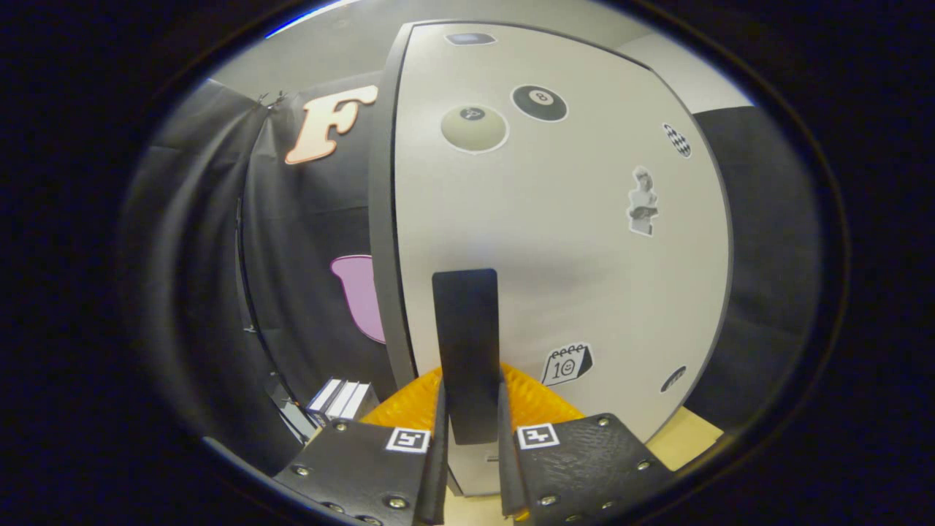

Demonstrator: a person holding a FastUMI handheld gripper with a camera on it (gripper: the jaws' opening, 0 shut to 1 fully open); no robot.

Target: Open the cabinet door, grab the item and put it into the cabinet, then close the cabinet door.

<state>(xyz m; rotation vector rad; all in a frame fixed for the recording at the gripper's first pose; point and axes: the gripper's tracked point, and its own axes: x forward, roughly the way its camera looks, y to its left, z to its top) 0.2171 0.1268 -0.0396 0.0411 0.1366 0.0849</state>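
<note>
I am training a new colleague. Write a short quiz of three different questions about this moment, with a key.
1. True or false: the gripper has both fingers against the black handle.
2. The cabinet door looks: A) wide open B) shut or nearly shut C) removed.
3. Fill in: near the handle's foot sits a ____ sticker.

Key: 1 true; 2 B; 3 calendar.

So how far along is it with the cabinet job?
Hard to say: either the opening or the final closing. The tongs are clamped on the black handle of the white cabinet door. Nothing shows whether the item is inside; some boxes sit beside the cabinet.
</note>
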